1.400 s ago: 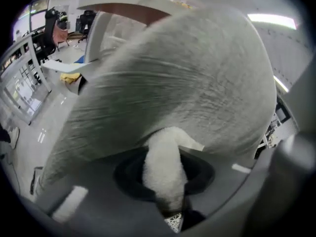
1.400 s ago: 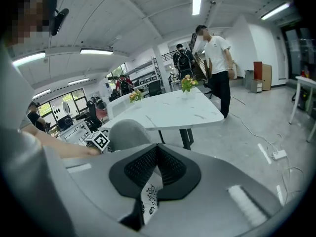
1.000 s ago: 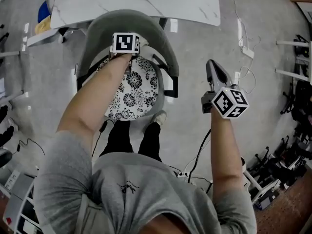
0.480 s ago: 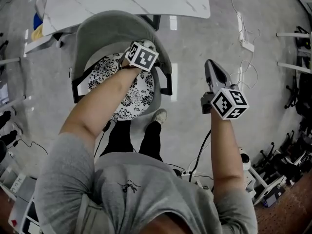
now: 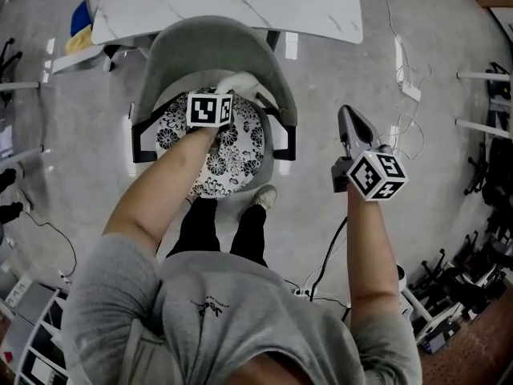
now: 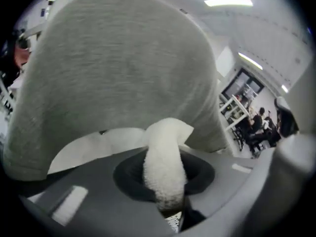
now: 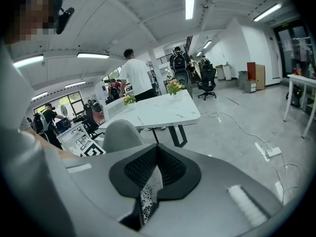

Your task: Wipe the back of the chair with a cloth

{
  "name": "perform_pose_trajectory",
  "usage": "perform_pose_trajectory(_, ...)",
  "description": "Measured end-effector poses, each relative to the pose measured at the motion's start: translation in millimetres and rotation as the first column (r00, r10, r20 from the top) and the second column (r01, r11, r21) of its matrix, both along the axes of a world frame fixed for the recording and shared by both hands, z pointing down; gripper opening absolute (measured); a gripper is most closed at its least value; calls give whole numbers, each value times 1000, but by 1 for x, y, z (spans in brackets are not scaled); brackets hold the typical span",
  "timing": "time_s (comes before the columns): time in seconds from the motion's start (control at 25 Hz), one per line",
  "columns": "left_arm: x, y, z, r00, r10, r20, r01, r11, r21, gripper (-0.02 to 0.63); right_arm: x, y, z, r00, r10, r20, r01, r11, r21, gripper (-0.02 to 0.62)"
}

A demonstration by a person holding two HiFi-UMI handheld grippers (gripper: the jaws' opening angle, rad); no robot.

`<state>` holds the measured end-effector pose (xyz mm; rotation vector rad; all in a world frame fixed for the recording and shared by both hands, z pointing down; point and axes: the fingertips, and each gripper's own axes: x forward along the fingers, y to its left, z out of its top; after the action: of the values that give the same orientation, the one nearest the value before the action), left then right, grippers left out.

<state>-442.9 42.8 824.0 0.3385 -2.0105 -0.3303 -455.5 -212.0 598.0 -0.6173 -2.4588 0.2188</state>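
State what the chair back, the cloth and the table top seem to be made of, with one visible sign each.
Chair back: grey woven upholstery fabric, matte; fine heathered streaks show.
Cloth: white terry or fleece; nubbly, fuzzy pile.
Table top: marble or a marble-look laminate, smooth; grey veins on white.

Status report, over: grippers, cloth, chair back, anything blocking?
Left gripper shut on cloth; cloth against chair back. Right gripper shut, empty, off to the side. Nothing in the way.
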Motion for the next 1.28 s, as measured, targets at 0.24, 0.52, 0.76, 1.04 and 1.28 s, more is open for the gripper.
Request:
perform_pose_trajectory(0.24, 54, 140, 41, 948, -301, -101, 295, 953, -72, 138, -3, 55, 6, 999, -52, -9, 52, 999, -5, 5)
perform_pose_trajectory(0.52, 83, 208, 66, 856, -493, -155, 486, 870, -85, 138, -1, 112, 8, 994, -110, -15, 110, 994, -9, 5)
perform_pose_trajectory(0.76, 68, 213, 75, 761, -616, -205, 630, 777, 4, 138, 2, 127, 9, 992, -122, -15, 122, 993, -4, 5)
perform_pose_trajectory(1.04, 32, 200, 79, 796, -578, -181, 585, 811, -18, 138, -2, 96, 15, 996, -87, -24, 87, 996, 12, 5)
perform_pose_trajectory(1.28, -7, 170, 81, 865, -479, -146, 474, 878, -71, 138, -11, 51, 22, 999, -37, -23, 37, 999, 18, 5)
